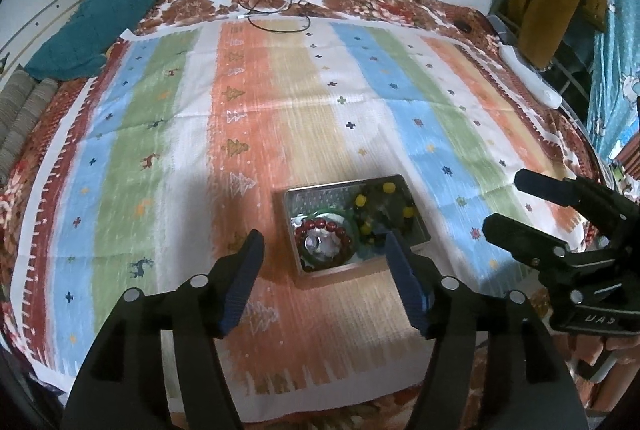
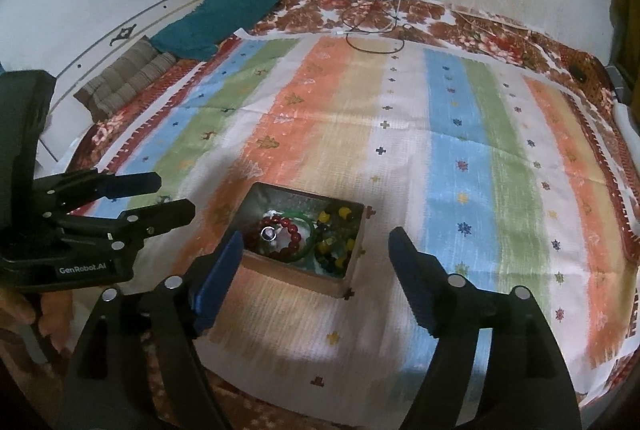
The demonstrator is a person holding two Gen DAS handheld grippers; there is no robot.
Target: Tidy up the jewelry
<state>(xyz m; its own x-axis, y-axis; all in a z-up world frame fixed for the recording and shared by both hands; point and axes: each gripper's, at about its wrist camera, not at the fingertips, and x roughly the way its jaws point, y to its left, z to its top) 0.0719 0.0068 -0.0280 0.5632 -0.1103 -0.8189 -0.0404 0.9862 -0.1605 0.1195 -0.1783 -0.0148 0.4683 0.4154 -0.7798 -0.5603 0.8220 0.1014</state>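
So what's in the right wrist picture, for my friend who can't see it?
A small open box holding a red bead bracelet, a green bangle and yellow-and-dark beads sits on a striped cloth. The right tongs hang open over it, empty, with the left tongs open alongside.

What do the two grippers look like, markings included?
Both match: black plastic bodies, silver round fasteners, long fingers lined with ribbed blue pads. The left gripper carries white "GenRobot.AI" lettering on its body; the right gripper shows lettering too, mirrored and unreadable.
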